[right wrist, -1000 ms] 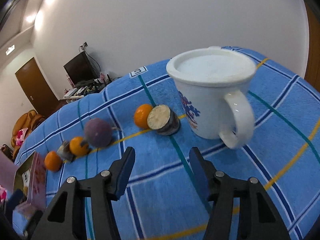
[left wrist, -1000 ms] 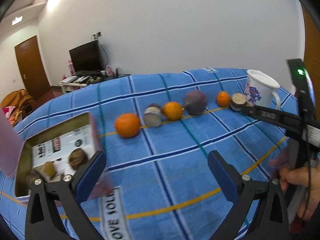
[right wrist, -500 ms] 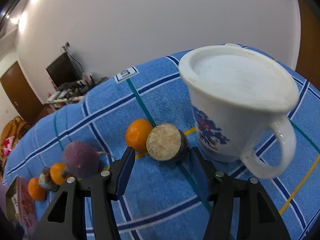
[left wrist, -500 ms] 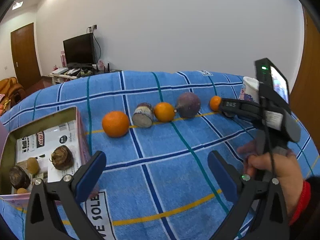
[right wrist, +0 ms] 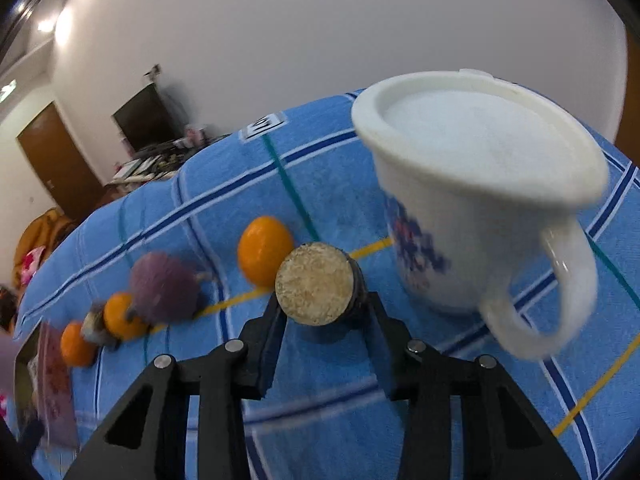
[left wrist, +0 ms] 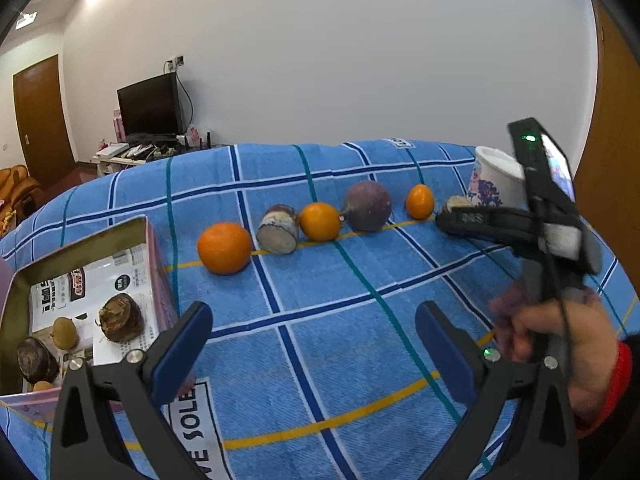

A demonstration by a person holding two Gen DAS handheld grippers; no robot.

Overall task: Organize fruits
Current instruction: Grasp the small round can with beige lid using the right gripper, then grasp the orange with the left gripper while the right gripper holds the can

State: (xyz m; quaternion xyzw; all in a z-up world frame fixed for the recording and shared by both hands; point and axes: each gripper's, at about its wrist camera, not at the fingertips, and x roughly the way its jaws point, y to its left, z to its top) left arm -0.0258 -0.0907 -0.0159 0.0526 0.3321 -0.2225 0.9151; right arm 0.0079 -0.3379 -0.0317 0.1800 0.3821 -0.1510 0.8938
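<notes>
Right gripper (right wrist: 322,312) brackets cut root piece (right wrist: 316,284), cut face toward camera; contact unclear. Left gripper (left wrist: 314,338) released.

bare blue cloth (left wrist: 320,340) is left open before the left gripper (left wrist: 312,340). the right gripper (right wrist: 322,312) is hemmed by a mug (right wrist: 472,216) at 2 o'clock and an orange (right wrist: 264,250) at 11 o'clock.

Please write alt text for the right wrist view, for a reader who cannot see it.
The right tool brackets a cut, dark-skinned fruit piece lying on a blue plaid cloth, beside a white mug. A row of fruit trails left: a small orange, a purple fruit and more.
</notes>
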